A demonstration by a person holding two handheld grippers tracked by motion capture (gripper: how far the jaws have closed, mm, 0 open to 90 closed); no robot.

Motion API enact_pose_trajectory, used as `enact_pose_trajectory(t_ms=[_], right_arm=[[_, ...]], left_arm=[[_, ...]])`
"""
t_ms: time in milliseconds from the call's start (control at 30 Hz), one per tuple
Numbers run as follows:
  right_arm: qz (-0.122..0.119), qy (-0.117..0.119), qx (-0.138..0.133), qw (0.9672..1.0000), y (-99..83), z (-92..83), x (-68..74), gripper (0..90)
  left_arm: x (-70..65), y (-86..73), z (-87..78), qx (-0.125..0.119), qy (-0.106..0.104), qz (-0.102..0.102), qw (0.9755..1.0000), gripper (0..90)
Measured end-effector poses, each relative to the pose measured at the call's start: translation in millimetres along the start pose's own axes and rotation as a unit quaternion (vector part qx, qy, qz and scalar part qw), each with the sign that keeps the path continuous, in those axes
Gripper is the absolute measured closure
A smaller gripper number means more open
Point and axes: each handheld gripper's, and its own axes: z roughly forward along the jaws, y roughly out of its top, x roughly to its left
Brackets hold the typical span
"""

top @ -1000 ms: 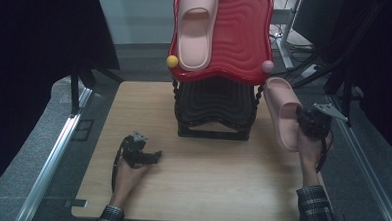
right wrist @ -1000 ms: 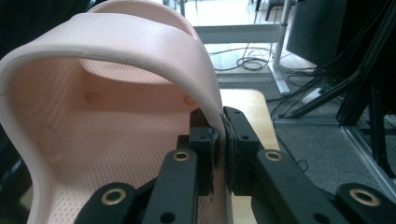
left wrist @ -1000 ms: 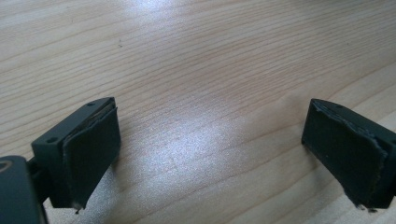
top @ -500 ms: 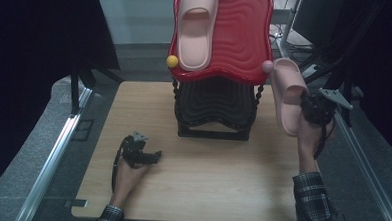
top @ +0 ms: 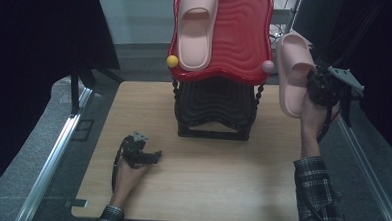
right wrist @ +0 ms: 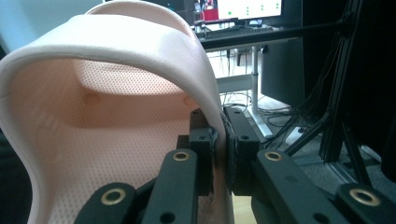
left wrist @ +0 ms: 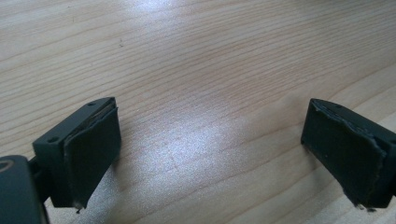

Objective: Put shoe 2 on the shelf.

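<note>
the held slipper (top: pixel 293 74) is a pale pink slide sandal with a broad single strap and a thick sole. it hangs in the air off the right edge of the red tray (top: pixel 247 37), just beside the tray's pink corner knob, well above the surface (top: pixel 206 181). it stands roughly on end, tilted, its footbed facing left toward the tray. in the right gripper view the slipper (right wrist: pixel 116 116) shows a finely dotted footbed under the arched strap, and the strap's edge is pinched between the jaws of the right hand-held gripper (right wrist: pixel 218 149). its twin slipper (top: pixel 197 28) lies flat on the tray's left half, strap uppermost.
</note>
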Motion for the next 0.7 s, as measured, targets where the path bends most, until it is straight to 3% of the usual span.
enact_pose_trajectory(t_ms=[700], right_arm=[[0.012,-0.004,-0.031,0.9994,88.4,9.9,44.0,82.8]], left_arm=[[-0.1,0.2,-0.3,0.002,0.0,0.0,1.0,4.7]])
